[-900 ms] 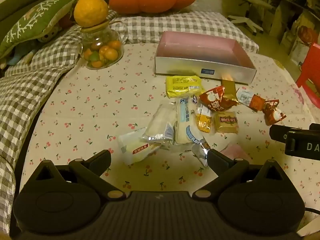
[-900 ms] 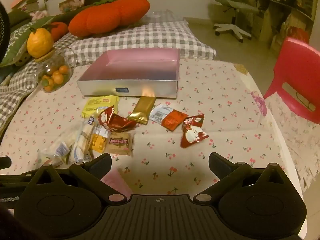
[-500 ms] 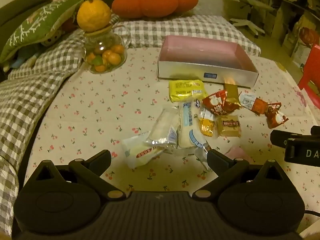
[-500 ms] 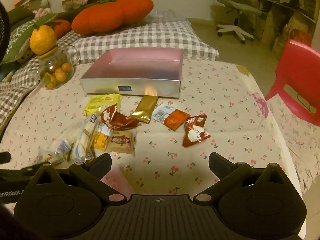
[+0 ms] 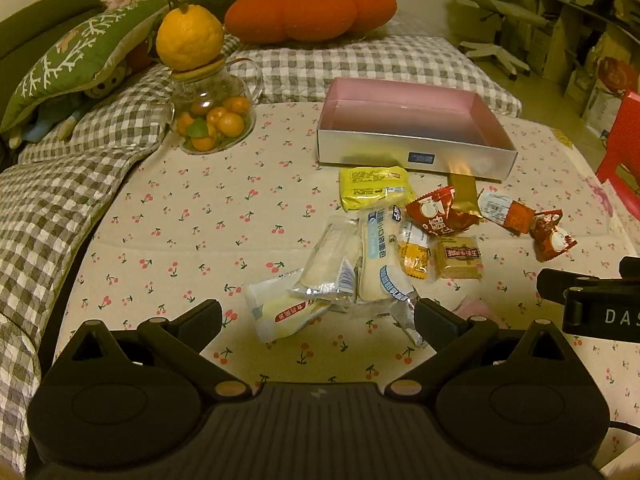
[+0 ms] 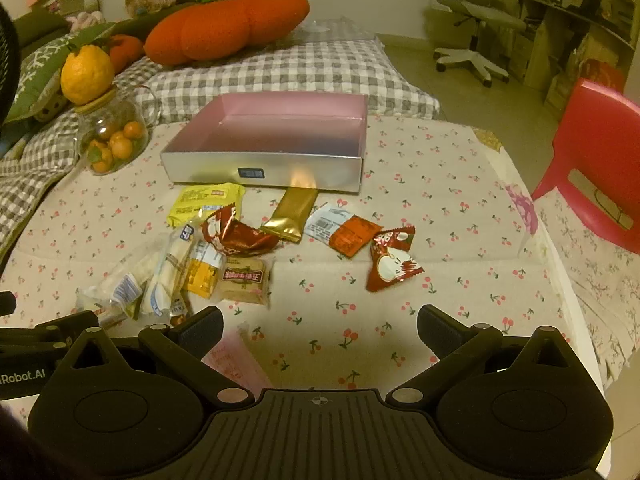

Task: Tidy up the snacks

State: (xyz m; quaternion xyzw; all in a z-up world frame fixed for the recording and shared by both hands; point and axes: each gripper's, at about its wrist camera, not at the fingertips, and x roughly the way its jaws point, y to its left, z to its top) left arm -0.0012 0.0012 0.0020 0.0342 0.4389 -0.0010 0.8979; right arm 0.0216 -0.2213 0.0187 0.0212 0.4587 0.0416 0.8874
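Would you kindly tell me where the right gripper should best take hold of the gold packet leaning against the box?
Probably the gold packet's near crimped end, approached from above with the open right gripper closing across its narrow width; its far end touches the silver box.

Glossy foil snack wrappers (image 5: 442, 218) lie on matt printed cloth (image 5: 200, 232) before a shiny, metallic-sided box (image 6: 264, 168)

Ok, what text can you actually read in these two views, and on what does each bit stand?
"DAS", cut off at the frame edge: black body of the right claw.
"Robot.AI", start cut off: black body of the left claw.
Brown square biscuit packet: red label with white characters, too blurred to read.
Long white bread wrapper: blue characters, not legible.
Silver box with pink inside: small dark label, unreadable.
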